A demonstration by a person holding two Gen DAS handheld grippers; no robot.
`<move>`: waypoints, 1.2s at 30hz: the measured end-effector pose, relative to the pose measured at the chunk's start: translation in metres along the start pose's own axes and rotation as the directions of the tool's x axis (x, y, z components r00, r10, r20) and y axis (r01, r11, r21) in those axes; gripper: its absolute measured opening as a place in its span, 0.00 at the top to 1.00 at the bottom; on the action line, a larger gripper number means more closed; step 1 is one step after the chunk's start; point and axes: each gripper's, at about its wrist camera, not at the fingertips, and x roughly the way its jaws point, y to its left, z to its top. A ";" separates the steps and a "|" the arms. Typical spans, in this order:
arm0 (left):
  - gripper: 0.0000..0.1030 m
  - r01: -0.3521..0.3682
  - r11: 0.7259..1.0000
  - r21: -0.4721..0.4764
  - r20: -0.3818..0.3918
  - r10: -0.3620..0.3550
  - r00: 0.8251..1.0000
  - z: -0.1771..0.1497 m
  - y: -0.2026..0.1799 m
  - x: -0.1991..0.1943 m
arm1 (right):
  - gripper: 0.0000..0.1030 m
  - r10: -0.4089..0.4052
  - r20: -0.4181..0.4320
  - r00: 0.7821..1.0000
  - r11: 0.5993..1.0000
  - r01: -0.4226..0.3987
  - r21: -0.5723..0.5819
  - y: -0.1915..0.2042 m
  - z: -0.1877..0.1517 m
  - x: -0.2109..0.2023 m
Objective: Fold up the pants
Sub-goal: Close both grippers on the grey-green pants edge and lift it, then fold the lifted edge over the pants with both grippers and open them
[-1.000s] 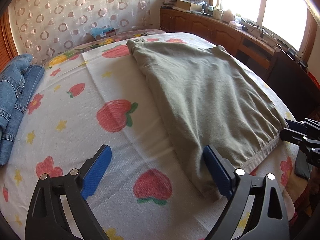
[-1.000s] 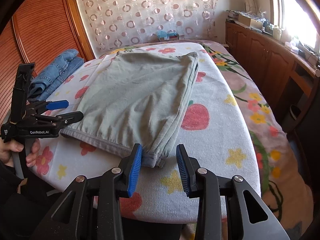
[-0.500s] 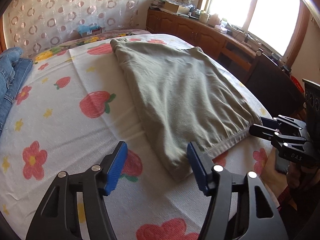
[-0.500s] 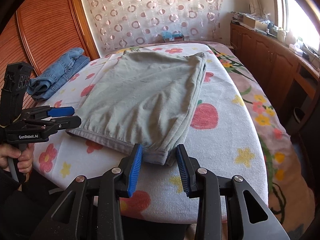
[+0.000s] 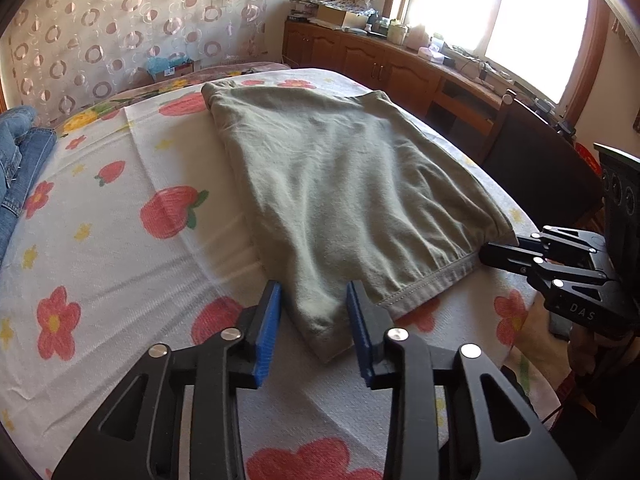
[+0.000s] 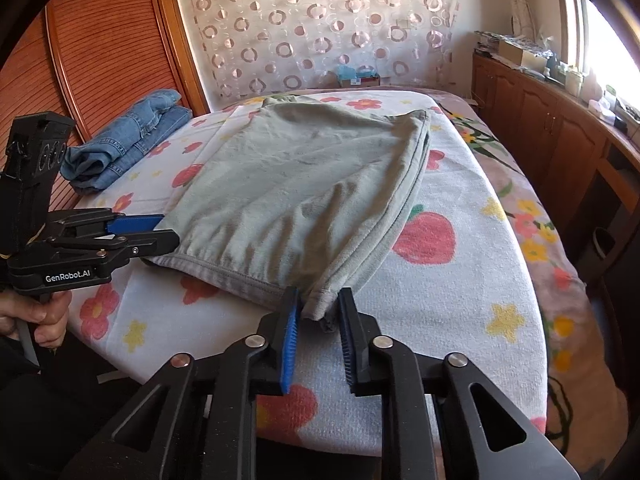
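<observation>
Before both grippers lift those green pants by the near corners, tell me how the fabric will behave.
The green pants will probably sag between the left gripper and right gripper, whose jaws are closing with a corner between each; the cloth lies limp and wrinkled. They look light and thin. The folded layers at the right edge may slide apart.

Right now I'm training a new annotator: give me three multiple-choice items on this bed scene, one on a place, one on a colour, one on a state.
1. Where do the blue jeans lie?
A. on the bed's far left side
B. on the cabinet
C. on the floor

2. What colour are the pants at the middle?
A. red
B. grey-green
C. black

3. How do those pants lie?
A. hung up
B. rolled
C. spread flat

Key: 1 A, they sit by the wooden doors; 2 B, dull green cloth; 3 C, flat on the flowered sheet.
</observation>
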 end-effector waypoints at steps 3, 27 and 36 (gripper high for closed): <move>0.81 0.038 0.999 -0.010 -0.008 -0.038 0.999 0.001 0.000 0.000 | 0.87 0.014 0.007 1.000 1.000 -0.014 0.003 -0.001 0.000 0.000; 0.95 -0.063 0.997 0.042 0.336 0.045 0.941 0.093 -0.001 -0.153 | 0.87 0.140 0.314 0.939 0.972 -0.070 -0.224 0.053 0.119 -0.109; 0.95 -0.191 0.981 -0.023 0.388 0.185 0.903 0.154 0.056 -0.163 | 0.87 0.177 0.345 0.922 0.956 -0.078 -0.283 0.061 0.198 -0.081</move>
